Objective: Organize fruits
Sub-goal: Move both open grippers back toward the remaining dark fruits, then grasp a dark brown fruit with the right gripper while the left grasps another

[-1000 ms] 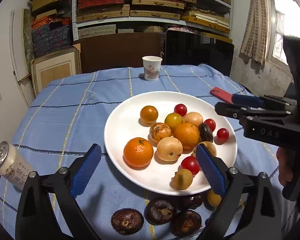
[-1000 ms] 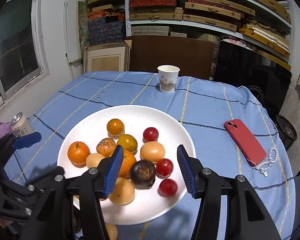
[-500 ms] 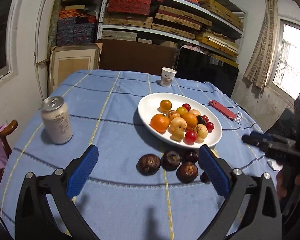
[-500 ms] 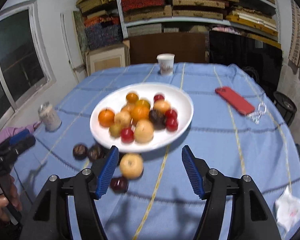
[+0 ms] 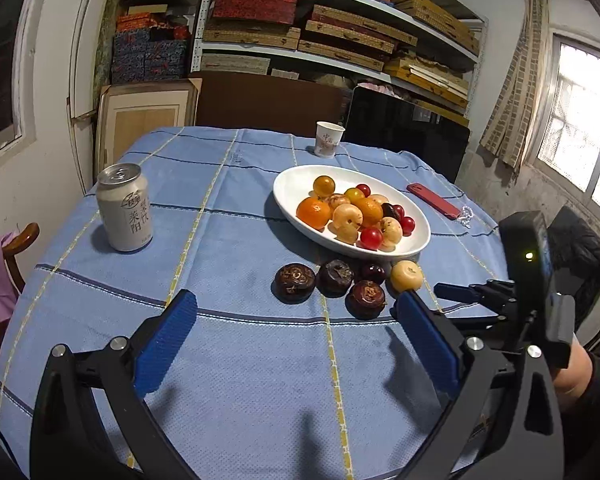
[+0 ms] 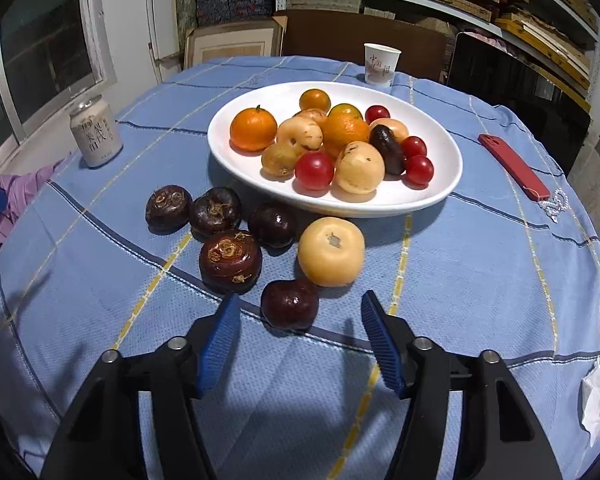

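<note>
fruit sorted beside the white plate (image 6: 440, 196)

both claws are held released: the right claw (image 6: 298, 344), just narrowed, near a dark chestnut (image 6: 289, 303); the left claw (image 5: 296, 344) above bare table (image 5: 260, 360).

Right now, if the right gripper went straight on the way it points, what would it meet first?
Most likely the dark water chestnut just ahead of the open right gripper, lying on the blue tablecloth; depth is uncertain.
</note>
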Demonstrator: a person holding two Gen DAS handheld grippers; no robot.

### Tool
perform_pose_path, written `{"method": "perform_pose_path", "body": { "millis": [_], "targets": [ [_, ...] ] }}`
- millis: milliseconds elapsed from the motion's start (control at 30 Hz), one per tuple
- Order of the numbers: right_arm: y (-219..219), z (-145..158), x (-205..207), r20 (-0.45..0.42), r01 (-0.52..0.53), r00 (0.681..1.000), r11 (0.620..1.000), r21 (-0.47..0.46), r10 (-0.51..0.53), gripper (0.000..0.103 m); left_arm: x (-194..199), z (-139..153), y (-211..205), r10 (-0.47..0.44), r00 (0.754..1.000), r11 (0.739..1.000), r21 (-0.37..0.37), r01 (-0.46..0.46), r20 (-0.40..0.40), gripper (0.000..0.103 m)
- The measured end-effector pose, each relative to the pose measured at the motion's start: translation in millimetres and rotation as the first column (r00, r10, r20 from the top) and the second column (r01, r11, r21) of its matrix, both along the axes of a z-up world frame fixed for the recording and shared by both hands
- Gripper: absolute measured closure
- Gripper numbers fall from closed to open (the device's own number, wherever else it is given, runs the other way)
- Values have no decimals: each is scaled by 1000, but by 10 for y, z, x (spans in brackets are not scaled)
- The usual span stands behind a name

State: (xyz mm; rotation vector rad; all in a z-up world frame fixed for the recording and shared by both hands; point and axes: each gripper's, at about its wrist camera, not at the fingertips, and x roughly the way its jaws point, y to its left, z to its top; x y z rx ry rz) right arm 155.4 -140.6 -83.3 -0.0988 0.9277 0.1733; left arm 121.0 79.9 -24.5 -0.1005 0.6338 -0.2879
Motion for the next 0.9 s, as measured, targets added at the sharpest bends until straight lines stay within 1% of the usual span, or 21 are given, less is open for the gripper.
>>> {"method": "perform_pose_path", "body": {
  "millis": [133, 200, 267, 333, 400, 567, 733, 800, 900],
  "targets": [
    [20, -55, 68, -30, 13, 999, 1000, 13, -13, 44, 16, -31, 54, 10, 1000, 1000, -2, -10, -9, 5],
    [31, -66, 74, -26, 12, 1000, 1000, 12, -12, 48, 32, -49, 70, 13, 1000, 1000, -3, -14, -14, 5],
    [17, -99, 95, -39, 18, 999, 1000, 19, -18, 50, 46, -65, 60, 14, 1000, 1000, 3, -14, -18, 5],
    [-1, -128, 93, -43, 24, 999, 999, 23, -23, 55, 51, -77, 45, 11, 1000, 1000, 5, -11, -20, 5],
    [-16, -138, 81, -40, 12, 999, 999, 42, -10, 70, 57, -93, 21, 9, 1000, 1000, 15, -8, -25, 5],
    [-68, -134, 34, -24, 11, 1000, 998, 64, -9, 70, 114, -168, -49, 1, 999, 999, 45, 1, -52, 5],
    [-170, -73, -78, 19, -2, 1000, 994, 107, 0, 70, 217, -261, -164, -19, 996, 996, 90, 26, -83, 5],
    [-204, -48, -135, 38, -10, 999, 993, 116, 6, 70, 292, -313, -264, -40, 994, 990, 134, 53, -101, 5],
    [-271, -30, -196, 59, -16, 998, 989, 146, 8, 70, 441, -400, -410, -77, 989, 974, 203, 102, -130, 5]
  ]
}}
